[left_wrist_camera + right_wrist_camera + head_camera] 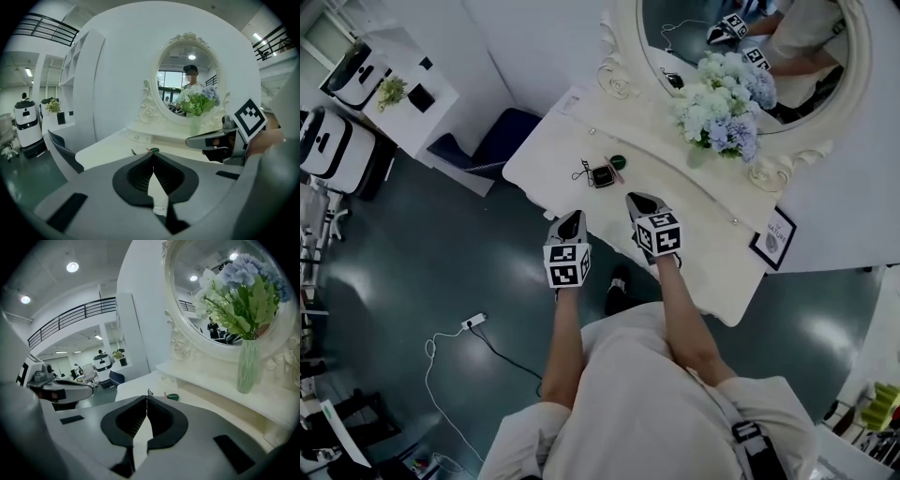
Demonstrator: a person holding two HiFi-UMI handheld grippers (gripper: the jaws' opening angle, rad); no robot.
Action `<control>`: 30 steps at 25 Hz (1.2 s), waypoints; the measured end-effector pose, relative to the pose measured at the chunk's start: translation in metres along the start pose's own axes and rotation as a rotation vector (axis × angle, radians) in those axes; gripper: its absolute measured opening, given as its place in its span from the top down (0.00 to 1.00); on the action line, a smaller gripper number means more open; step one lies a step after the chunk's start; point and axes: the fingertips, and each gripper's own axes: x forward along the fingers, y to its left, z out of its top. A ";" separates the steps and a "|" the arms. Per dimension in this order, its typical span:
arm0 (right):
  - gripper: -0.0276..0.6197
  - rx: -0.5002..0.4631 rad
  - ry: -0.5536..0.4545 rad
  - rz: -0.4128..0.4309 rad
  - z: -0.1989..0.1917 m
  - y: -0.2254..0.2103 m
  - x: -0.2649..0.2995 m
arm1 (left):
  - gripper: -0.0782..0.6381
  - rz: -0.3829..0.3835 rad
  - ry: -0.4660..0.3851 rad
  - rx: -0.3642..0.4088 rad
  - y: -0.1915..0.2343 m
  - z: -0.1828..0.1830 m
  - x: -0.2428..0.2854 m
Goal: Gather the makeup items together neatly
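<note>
A small cluster of makeup items lies on the white vanity table (553, 159): a dark square compact (602, 175), a round green pot (617, 162), a thin pink stick and a small black piece beside them. My left gripper (572, 218) hovers at the table's near edge, short of the cluster, shut and holding nothing. My right gripper (639, 200) is over the table just right of the cluster, also shut with nothing between its jaws. In the left gripper view the closed tips (153, 153) point at the green pot (153, 150). The right gripper view shows its closed tips (146, 398) and the pot (172, 397).
An oval mirror (623, 37) stands at the back of the table, with a vase of flowers (722, 112) in front of it and a framed card (773, 239) at the right end. A blue chair (487, 141) sits left of the table. A power strip (473, 322) lies on the floor.
</note>
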 end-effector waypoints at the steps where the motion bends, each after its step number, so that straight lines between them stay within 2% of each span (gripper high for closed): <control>1: 0.89 -0.002 0.002 0.002 0.005 -0.004 0.007 | 0.87 -0.002 0.007 0.002 0.002 0.001 0.008; 5: 0.89 -0.017 0.031 -0.001 0.013 -0.020 0.033 | 0.87 -0.002 0.019 0.000 0.014 0.011 0.035; 14: 0.89 -0.011 0.129 0.007 0.002 -0.050 0.087 | 0.87 -0.014 0.051 -0.008 0.031 0.023 0.089; 22: 0.84 -0.026 0.237 0.006 -0.027 -0.067 0.130 | 0.87 -0.015 0.091 -0.007 0.046 0.018 0.122; 30: 0.81 -0.061 0.321 -0.002 -0.050 -0.077 0.159 | 0.87 -0.003 0.142 -0.014 0.065 0.005 0.132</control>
